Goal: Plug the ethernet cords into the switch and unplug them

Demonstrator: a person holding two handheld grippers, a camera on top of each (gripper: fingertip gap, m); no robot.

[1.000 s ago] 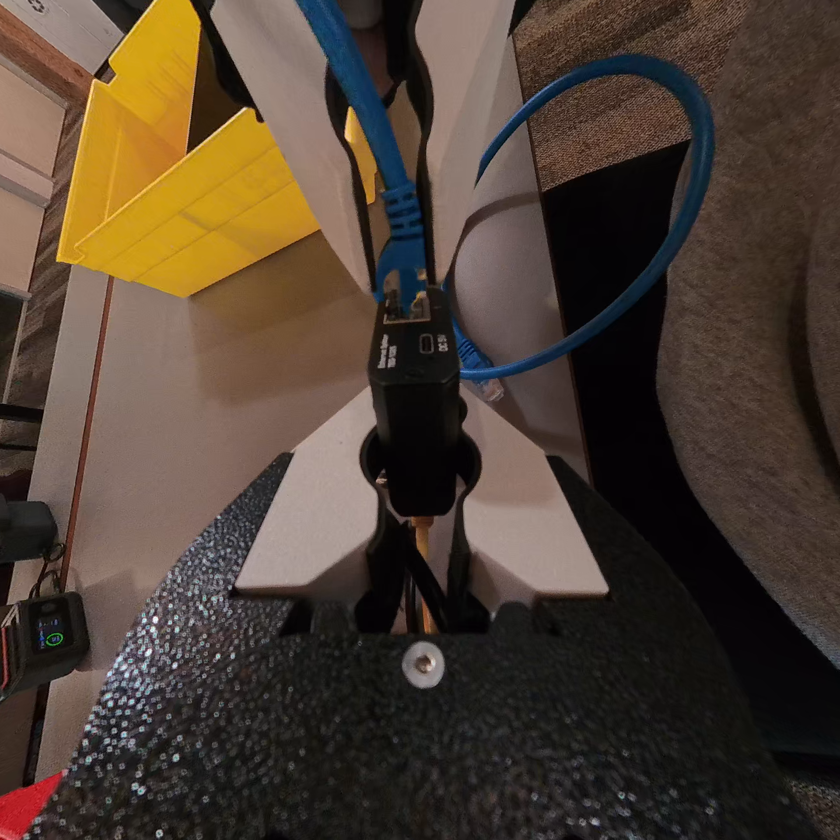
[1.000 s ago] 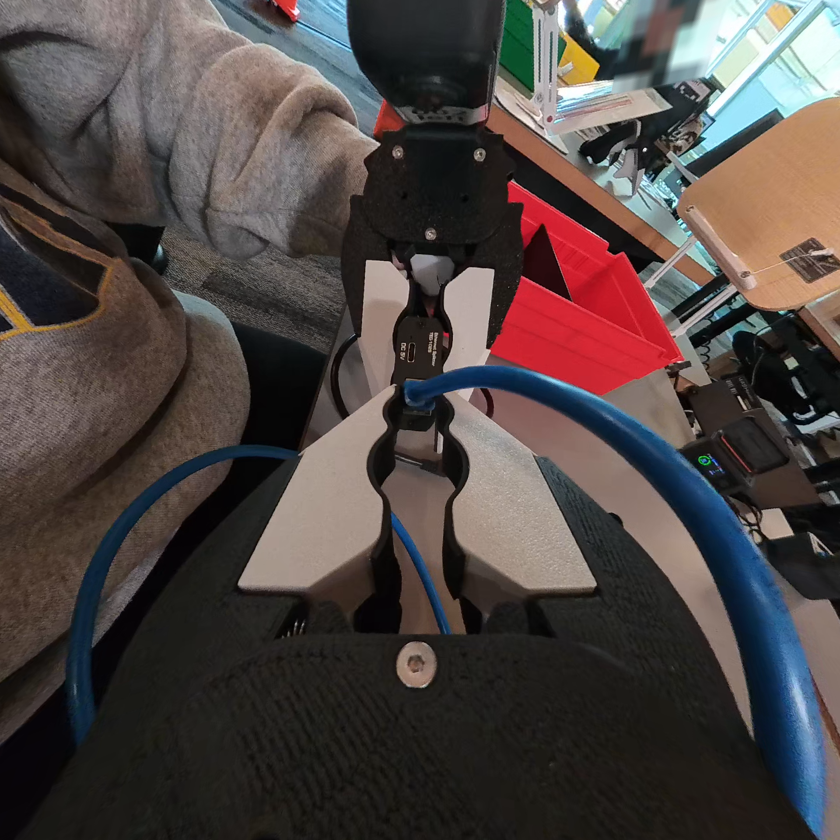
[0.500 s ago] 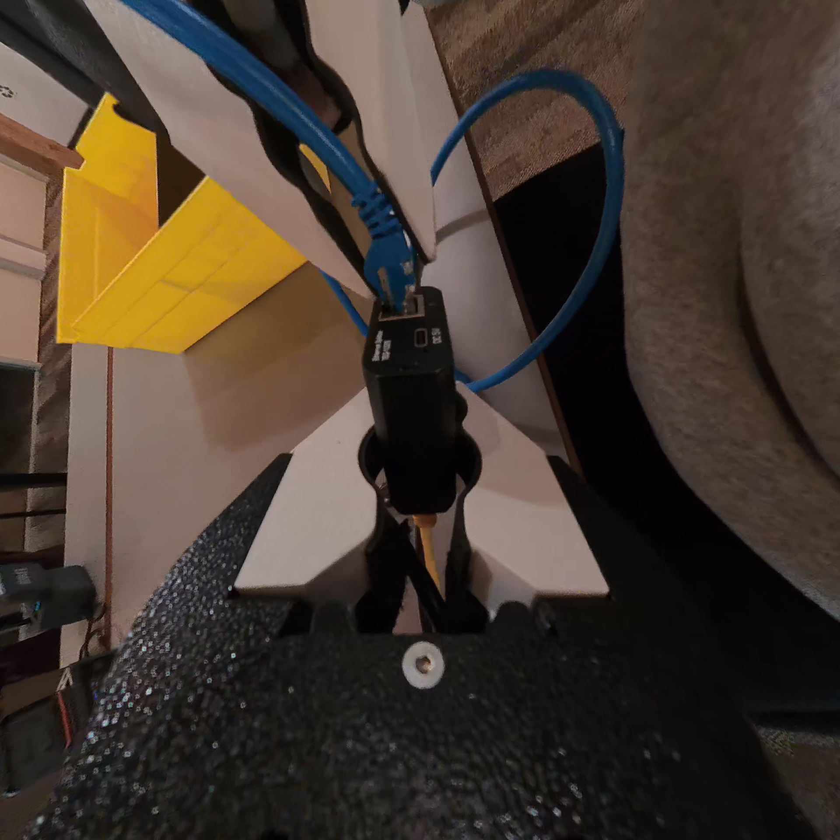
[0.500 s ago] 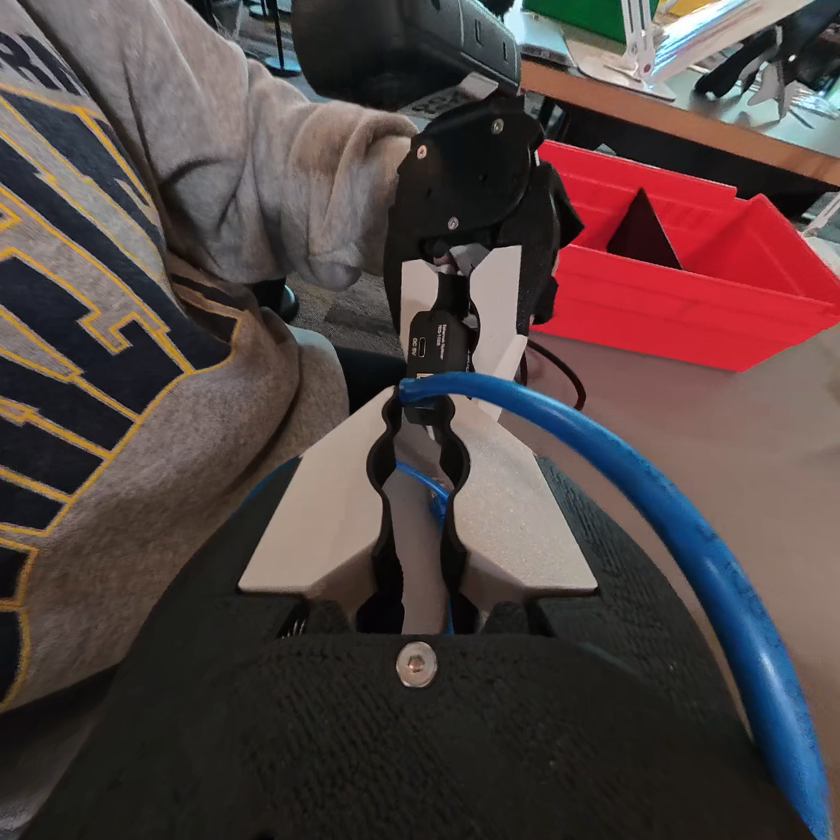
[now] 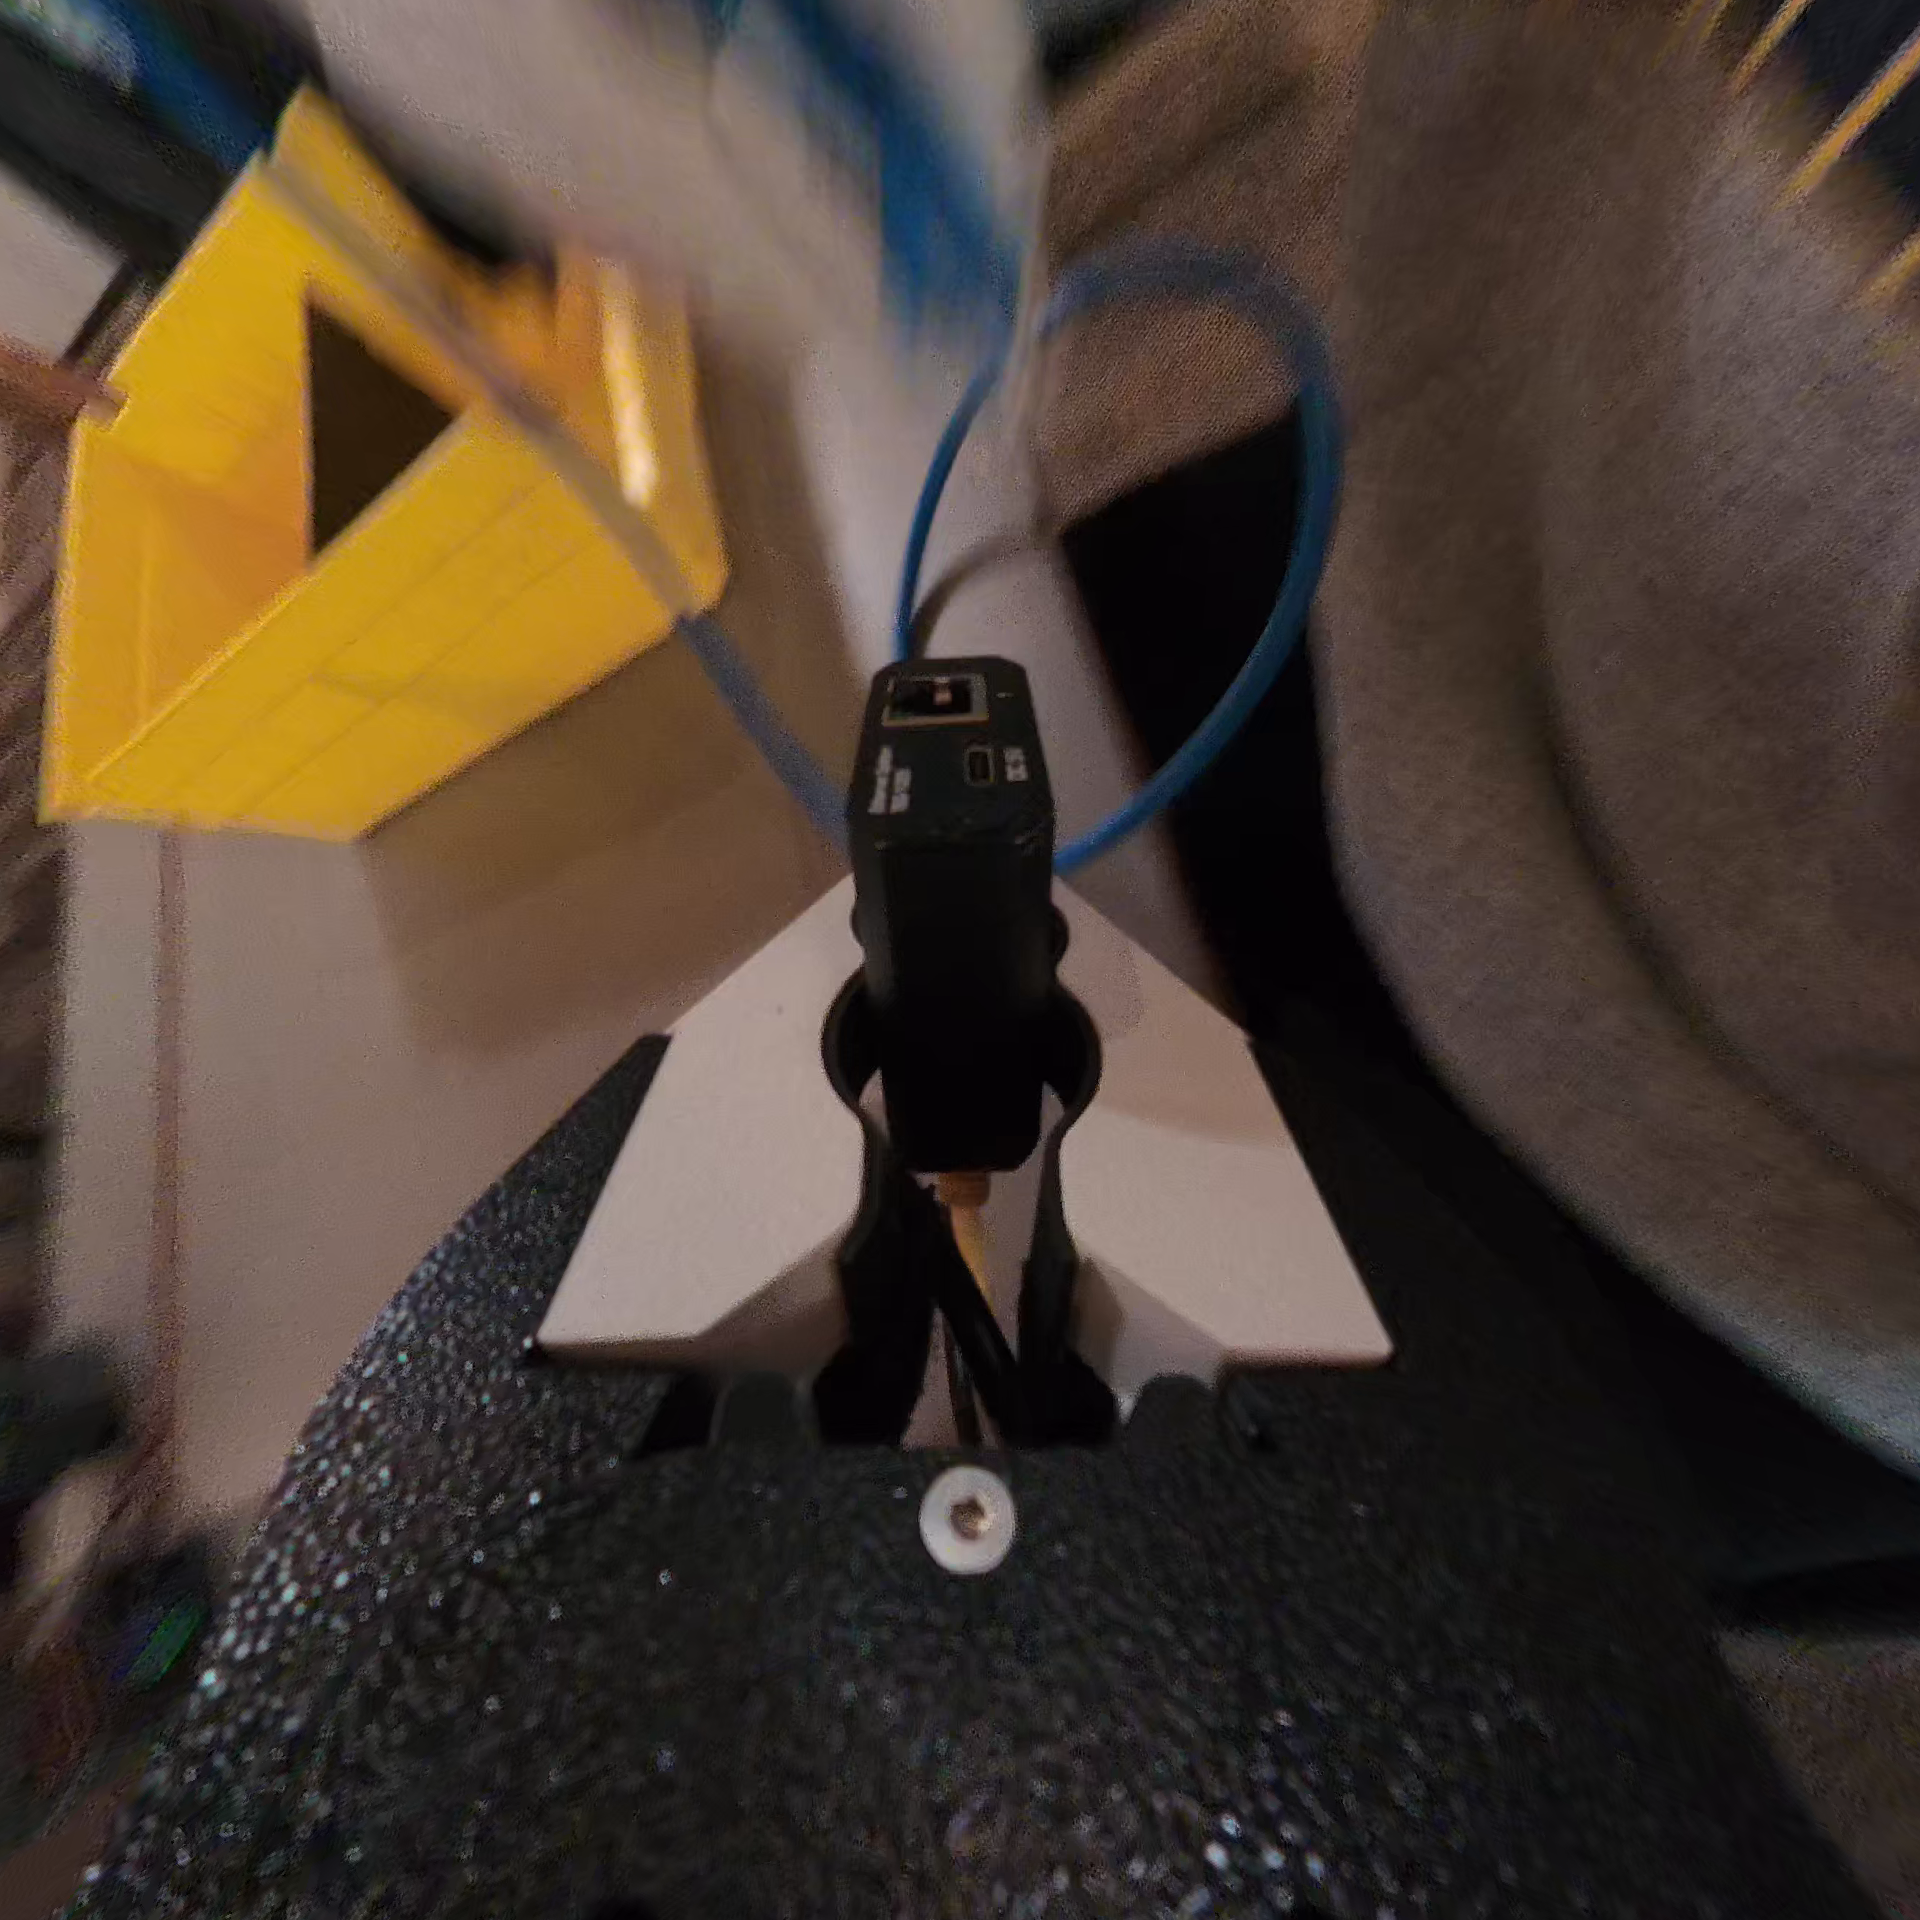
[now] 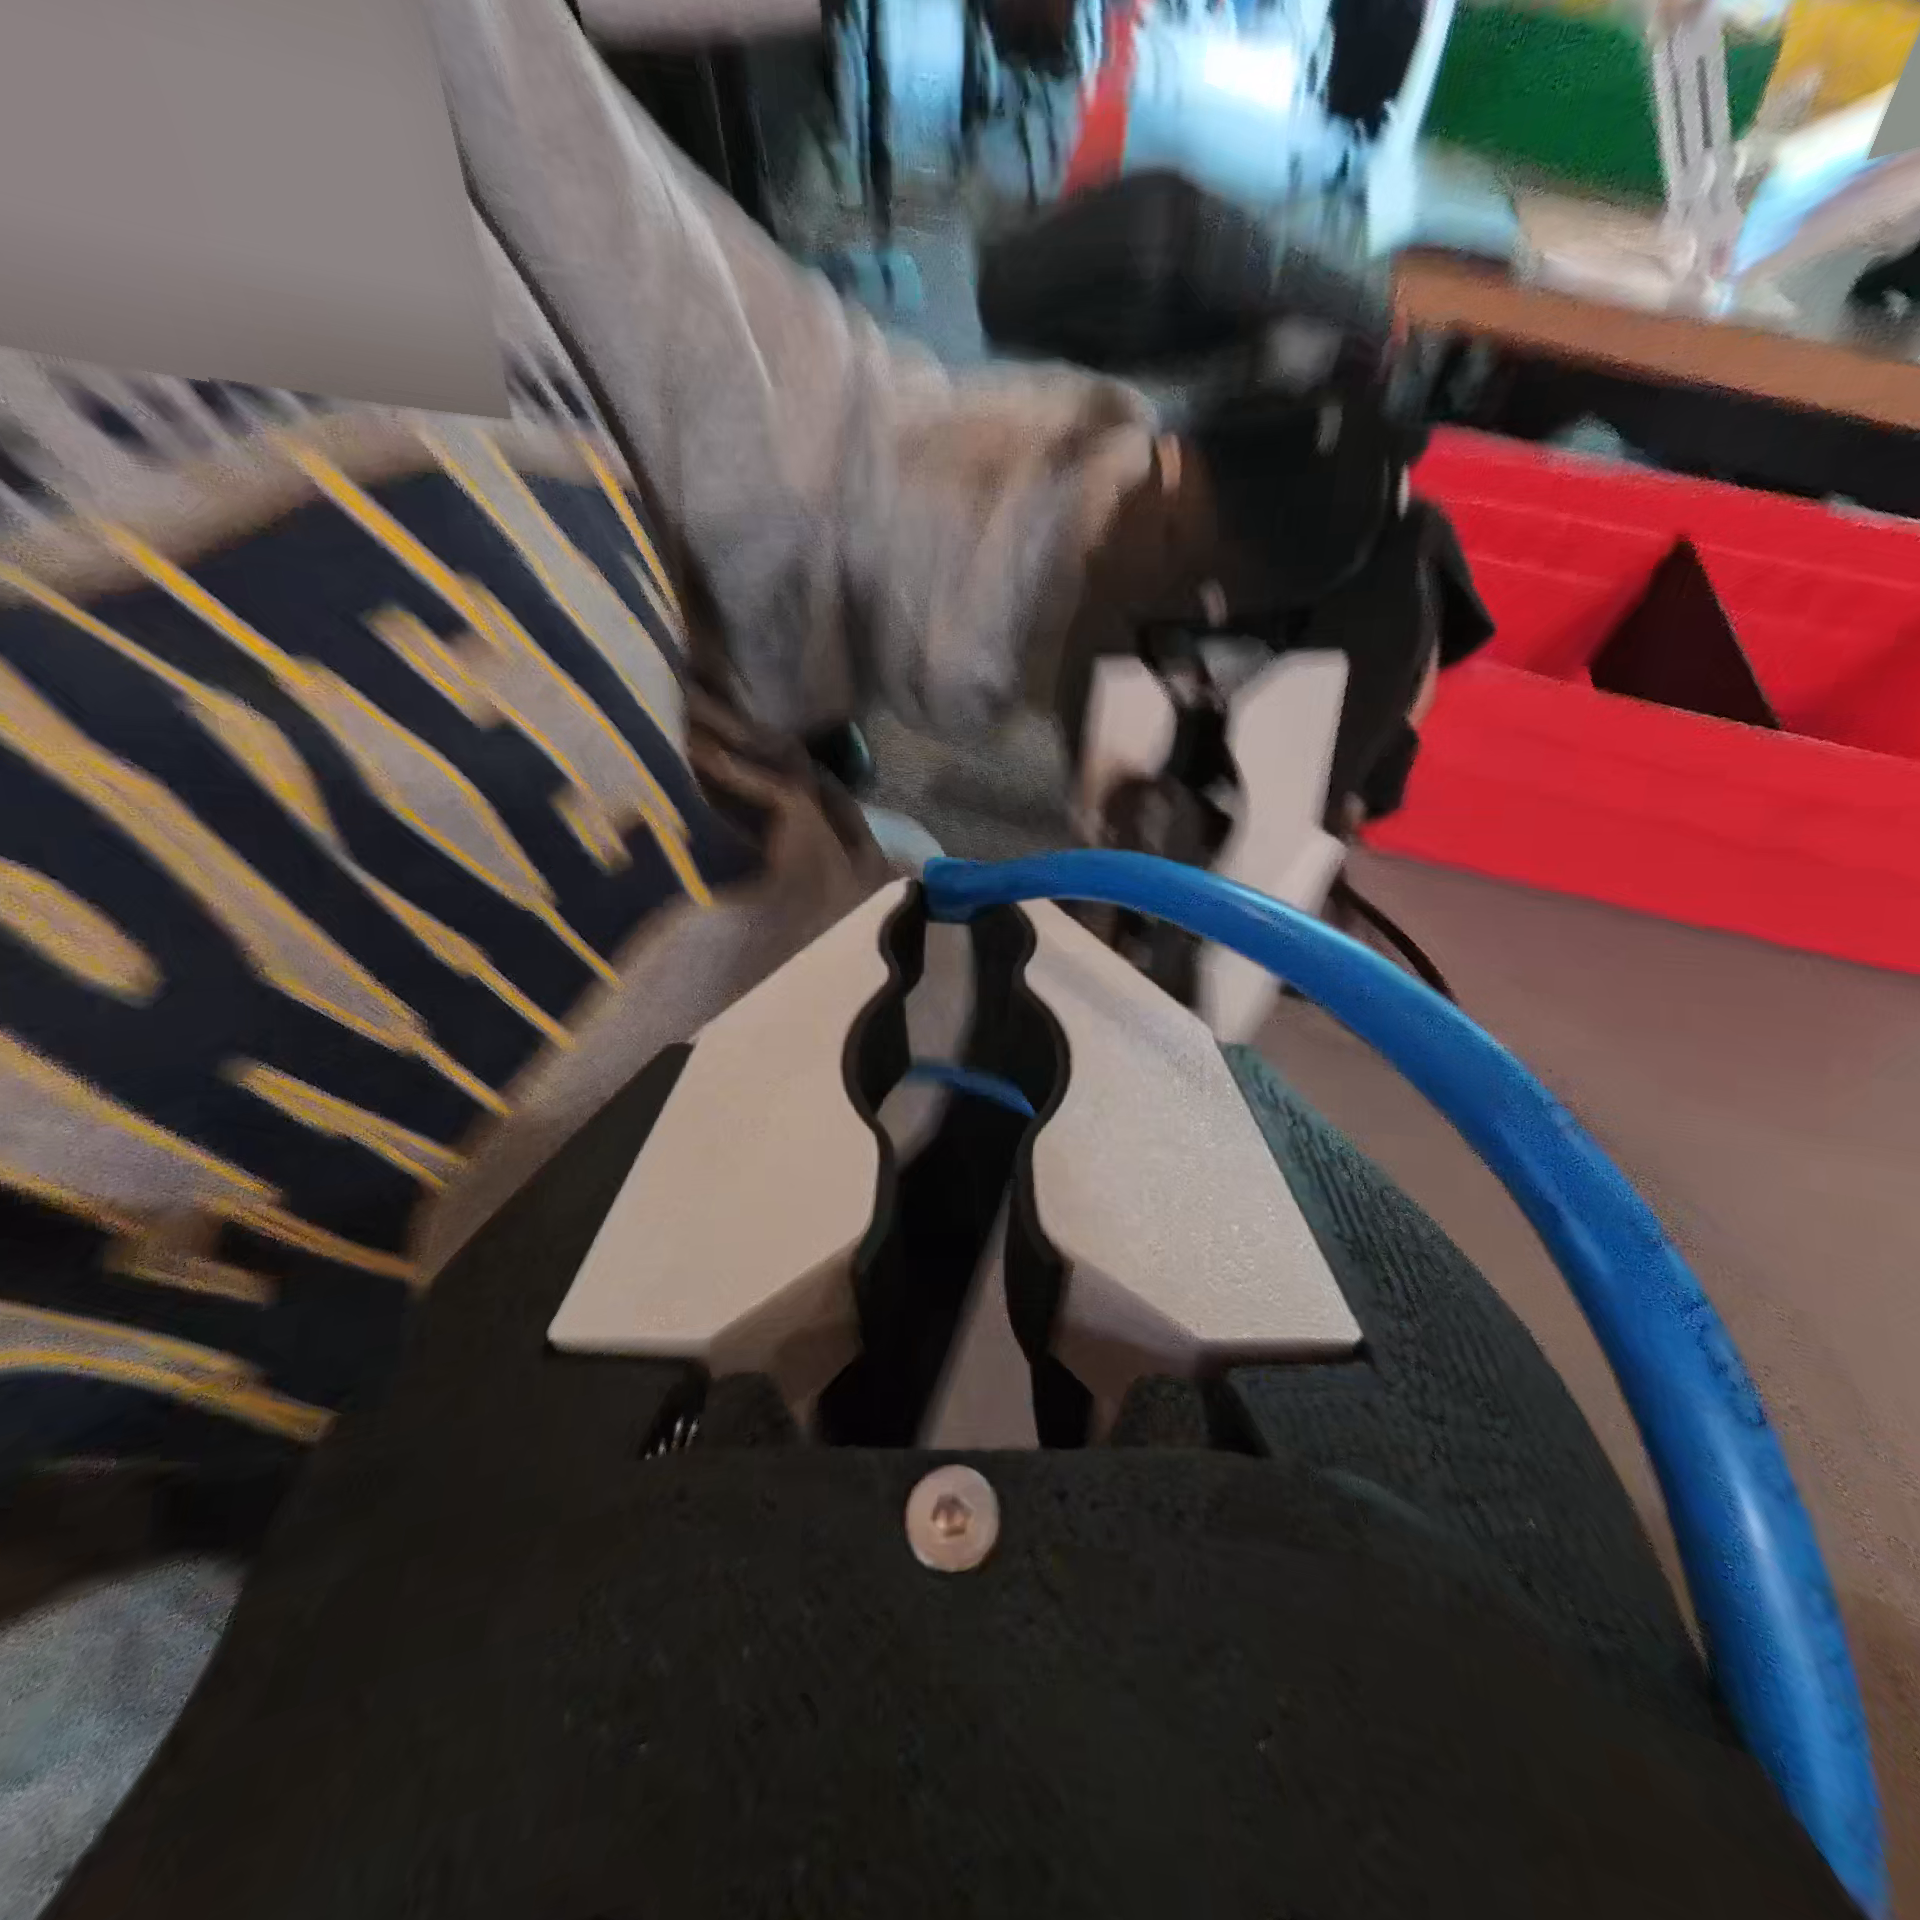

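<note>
Between the closed jaws of the left gripper (image 5: 951, 1023) sits the small black plastic box of the switch (image 5: 951, 894), clamped and pointing to 12 o'clock, its end port now bare. A thin yellow cord (image 5: 971, 1242) runs from its rear end at 6 o'clock.

The right gripper (image 6: 964, 914) has its jaws pinched on the thick blue ethernet cord (image 6: 1455, 1081) close to the plug end, which is hidden behind the fingertips; the cable arcs off toward 4 o'clock. Its blue loop hangs past the switch at 1 o'clock in the left wrist view, with a yellow plastic bin (image 5: 312, 623) at 10 o'clock and a red plastic bin (image 6: 1662, 748) at 2 o'clock in the right wrist view.

Half a second ago the blue plug sat in that port; now it is out and the grippers have drawn apart, both views smeared by motion. One unplug looks done; I judge any further cords remain.
</note>
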